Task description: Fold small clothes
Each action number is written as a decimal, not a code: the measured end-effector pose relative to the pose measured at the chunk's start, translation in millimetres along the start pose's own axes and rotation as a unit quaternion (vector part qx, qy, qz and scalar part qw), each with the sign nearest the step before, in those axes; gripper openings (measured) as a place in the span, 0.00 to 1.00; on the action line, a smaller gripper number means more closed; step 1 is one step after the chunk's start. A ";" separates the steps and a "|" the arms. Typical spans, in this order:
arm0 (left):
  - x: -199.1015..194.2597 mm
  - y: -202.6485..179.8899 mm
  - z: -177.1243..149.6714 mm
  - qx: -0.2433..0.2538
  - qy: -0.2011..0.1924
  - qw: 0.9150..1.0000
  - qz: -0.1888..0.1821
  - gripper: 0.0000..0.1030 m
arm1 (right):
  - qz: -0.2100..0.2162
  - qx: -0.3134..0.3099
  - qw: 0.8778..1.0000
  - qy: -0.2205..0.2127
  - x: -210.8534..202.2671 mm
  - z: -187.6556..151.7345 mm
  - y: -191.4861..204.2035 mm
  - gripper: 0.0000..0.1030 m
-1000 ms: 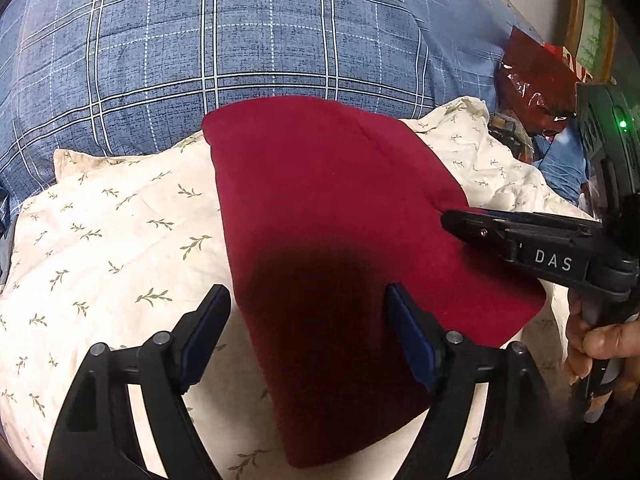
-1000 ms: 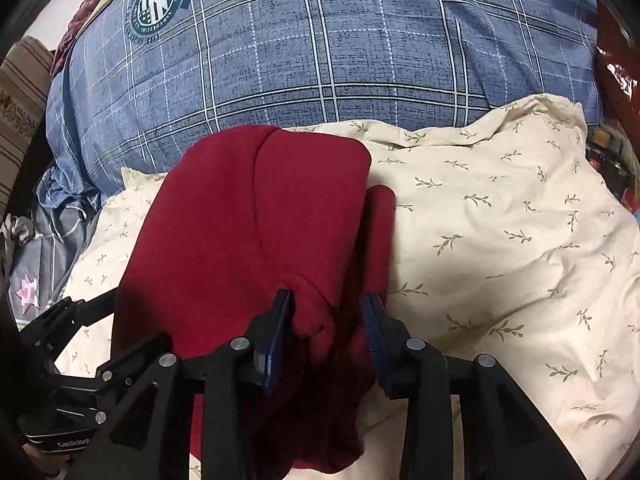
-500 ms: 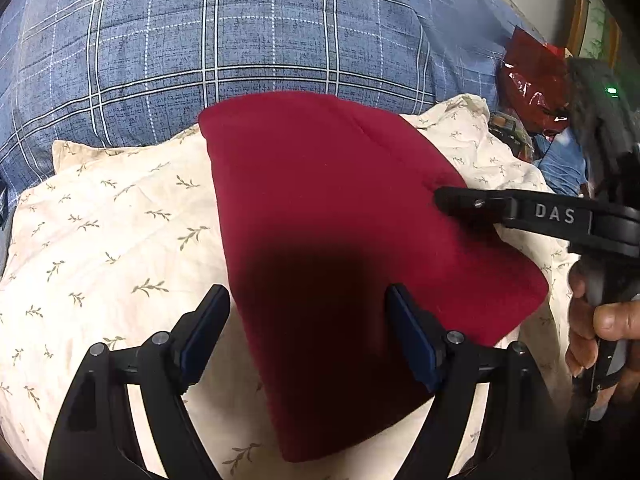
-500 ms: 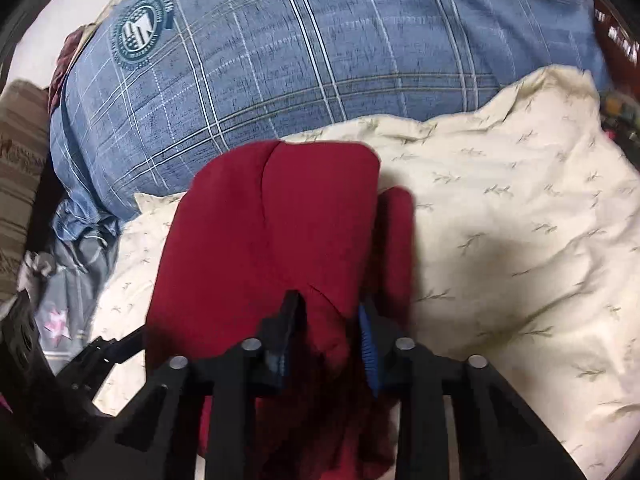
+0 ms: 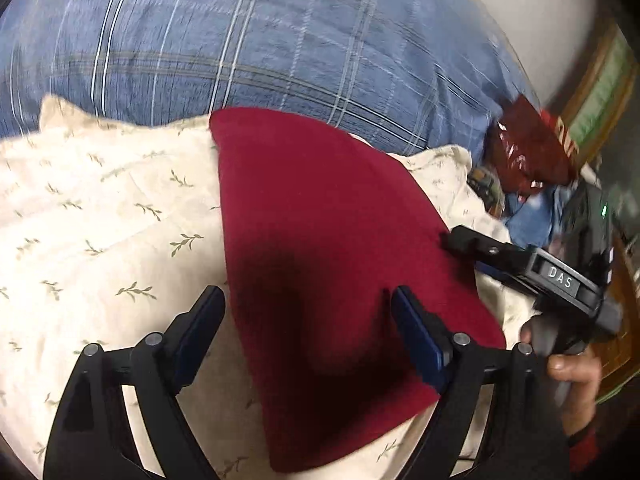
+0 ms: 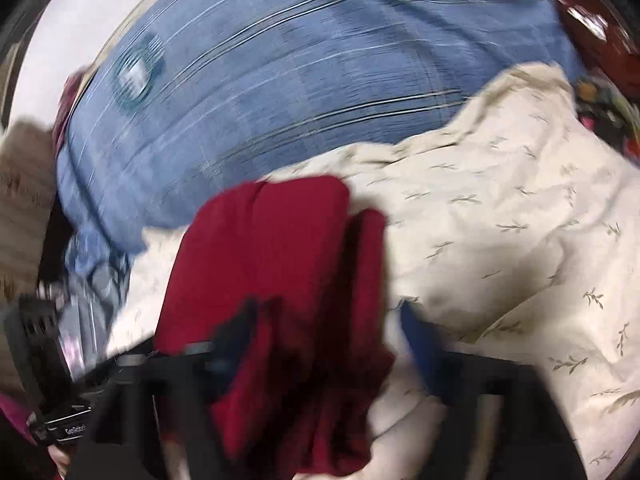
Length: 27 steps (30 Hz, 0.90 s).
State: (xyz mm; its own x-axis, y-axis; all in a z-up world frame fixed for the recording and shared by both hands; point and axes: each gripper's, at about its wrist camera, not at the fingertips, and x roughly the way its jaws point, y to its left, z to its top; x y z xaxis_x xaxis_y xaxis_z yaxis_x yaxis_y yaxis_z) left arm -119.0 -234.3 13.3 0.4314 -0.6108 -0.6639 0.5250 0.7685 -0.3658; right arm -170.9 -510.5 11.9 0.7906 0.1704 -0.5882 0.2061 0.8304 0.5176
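A dark red folded garment (image 5: pixel 320 240) lies on a cream leaf-print cloth (image 5: pixel 100 240); it also shows in the right wrist view (image 6: pixel 272 260). My left gripper (image 5: pixel 308 316) is open and empty, its fingers held over the garment's near left part. My right gripper (image 6: pixel 324 328) is open, its fingers astride the garment's near right edge; the frame is blurred. In the left wrist view the right gripper (image 5: pixel 452 240) sits at the garment's right edge.
A blue plaid pillow (image 5: pixel 240 40) rises behind the cream cloth (image 6: pixel 500 240). A red shiny packet (image 5: pixel 528 148) and blue clutter lie at the far right. A hand holds the right gripper's handle (image 5: pixel 572 376).
My right gripper has opened and let go of the red garment's edge, and has swung fast. The left gripper has stayed open and shifted slightly.
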 end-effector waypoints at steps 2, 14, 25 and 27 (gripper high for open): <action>9.3 7.1 5.6 -0.012 0.014 1.000 -0.011 0.83 | 0.021 0.028 0.999 0.015 11.2 6.0 -10.9 0.80; 45.6 22.1 13.0 -0.049 0.043 0.994 -0.086 0.91 | 0.109 -0.002 0.992 0.059 61.5 14.3 -9.2 0.81; -2.2 10.4 15.6 -0.025 0.031 0.994 -0.099 0.61 | 0.106 -0.058 0.992 0.031 13.2 7.5 49.6 0.42; -29.1 6.9 10.1 -0.016 0.025 0.995 -0.092 0.61 | 0.118 -0.059 0.991 0.032 -0.4 -0.4 62.7 0.42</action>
State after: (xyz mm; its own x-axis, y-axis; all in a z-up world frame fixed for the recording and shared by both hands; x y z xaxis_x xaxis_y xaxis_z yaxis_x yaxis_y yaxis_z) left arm -120.6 -213.2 36.7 0.2938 -0.7318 -0.6150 0.5670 0.6514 -0.5042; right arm -158.5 -458.3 44.4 0.7694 0.3974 -0.5000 -0.0512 0.8187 0.5719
